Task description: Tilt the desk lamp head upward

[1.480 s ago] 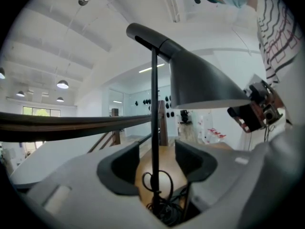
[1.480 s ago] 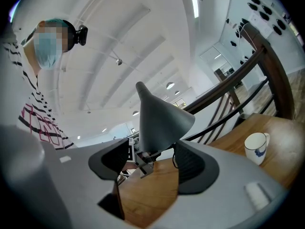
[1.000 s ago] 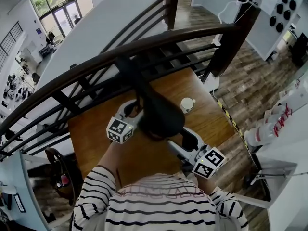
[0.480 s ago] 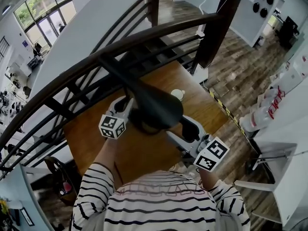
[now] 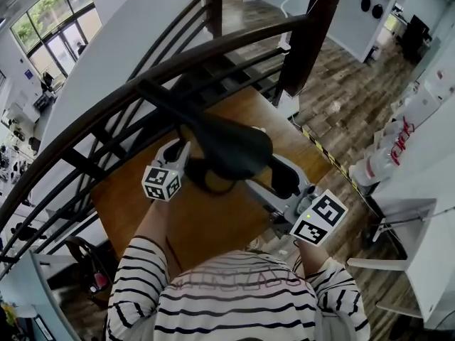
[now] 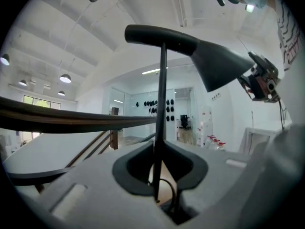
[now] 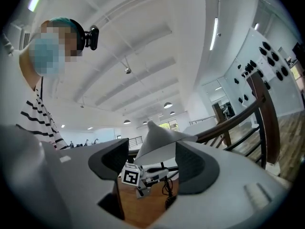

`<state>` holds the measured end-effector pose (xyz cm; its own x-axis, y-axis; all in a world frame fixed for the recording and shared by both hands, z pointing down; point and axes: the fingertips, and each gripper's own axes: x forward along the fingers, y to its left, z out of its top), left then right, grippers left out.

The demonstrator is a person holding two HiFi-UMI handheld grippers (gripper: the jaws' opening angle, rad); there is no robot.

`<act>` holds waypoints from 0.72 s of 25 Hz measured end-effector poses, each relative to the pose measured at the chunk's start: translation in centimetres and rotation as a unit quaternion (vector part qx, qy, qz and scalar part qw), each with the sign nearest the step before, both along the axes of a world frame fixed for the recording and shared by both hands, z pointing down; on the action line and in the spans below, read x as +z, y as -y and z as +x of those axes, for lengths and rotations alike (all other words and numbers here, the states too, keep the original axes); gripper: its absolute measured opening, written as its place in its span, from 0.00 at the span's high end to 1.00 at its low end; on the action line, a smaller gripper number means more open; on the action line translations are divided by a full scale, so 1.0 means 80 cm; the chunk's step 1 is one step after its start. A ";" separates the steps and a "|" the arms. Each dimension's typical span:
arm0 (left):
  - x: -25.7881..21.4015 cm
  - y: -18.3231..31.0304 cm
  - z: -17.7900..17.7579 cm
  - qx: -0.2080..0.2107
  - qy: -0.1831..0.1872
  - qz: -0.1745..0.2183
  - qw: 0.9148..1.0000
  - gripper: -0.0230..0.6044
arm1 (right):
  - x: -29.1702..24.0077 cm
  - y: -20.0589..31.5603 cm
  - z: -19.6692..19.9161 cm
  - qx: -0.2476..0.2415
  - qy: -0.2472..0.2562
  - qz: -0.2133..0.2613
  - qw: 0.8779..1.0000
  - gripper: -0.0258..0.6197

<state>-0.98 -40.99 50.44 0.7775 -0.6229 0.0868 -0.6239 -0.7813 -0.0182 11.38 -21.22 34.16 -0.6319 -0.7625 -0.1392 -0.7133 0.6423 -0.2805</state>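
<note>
Now left hand-held gripper [image 6: 159, 173] tight on lamp stem [image 6: 162, 89], right hand-held gripper [image 7: 152, 162] tight on lamp head [image 5: 227, 148].

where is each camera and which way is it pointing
Head view: on the person's head, facing steeply down at the lamp head and desk; striped sleeves, left tool and right tool show.
Left gripper view: on the left tool, looking upward along jaws closed on the lamp pole.
Right gripper view: on the right tool, facing the lamp head held in its jaws; a striped shoulder shows.
Shared: both gripper views catch the lamp head and the opposite tool.
</note>
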 end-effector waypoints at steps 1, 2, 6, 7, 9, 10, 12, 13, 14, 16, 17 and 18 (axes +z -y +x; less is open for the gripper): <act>0.000 -0.001 0.000 -0.002 0.002 0.000 1.000 0.88 | -0.005 -0.001 0.001 0.000 -0.002 0.002 1.000 0.50; 0.001 -0.001 0.000 -0.005 0.005 0.000 1.000 0.88 | -0.010 -0.003 0.001 0.000 -0.004 0.004 1.000 0.50; 0.000 -0.004 -0.002 -0.010 0.011 -0.003 1.000 0.88 | -0.034 -0.009 0.001 0.000 -0.012 0.019 1.000 0.50; 0.001 -0.005 -0.002 -0.011 0.012 -0.003 1.000 0.88 | -0.040 -0.010 0.001 0.000 -0.015 0.024 1.000 0.51; 0.003 -0.005 0.000 -0.011 0.014 -0.003 1.000 0.88 | -0.051 -0.010 0.003 0.000 -0.022 0.033 0.999 0.51; 0.004 -0.005 0.001 -0.012 0.014 -0.003 1.000 0.88 | -0.056 -0.010 0.003 0.000 -0.026 0.038 0.999 0.51; 0.005 -0.004 0.001 -0.012 0.015 -0.004 1.000 0.88 | -0.068 -0.009 0.003 0.002 -0.031 0.048 0.998 0.51; 0.005 -0.004 0.001 -0.012 0.016 -0.005 1.000 0.88 | -0.074 -0.009 0.002 0.003 -0.034 0.053 0.998 0.51; 0.006 -0.004 0.000 -0.012 0.017 -0.006 1.000 0.88 | -0.080 -0.008 0.000 0.004 -0.037 0.058 0.998 0.51; 0.006 -0.004 -0.001 -0.012 0.019 -0.008 1.000 0.88 | -0.091 -0.007 -0.003 0.005 -0.043 0.068 0.997 0.51; 0.006 -0.004 -0.002 -0.012 0.020 -0.008 1.000 0.88 | -0.097 -0.007 -0.005 0.004 -0.045 0.072 0.996 0.51; 0.006 -0.004 -0.003 -0.012 0.021 -0.009 1.000 0.88 | -0.102 -0.006 -0.006 0.003 -0.048 0.075 0.996 0.51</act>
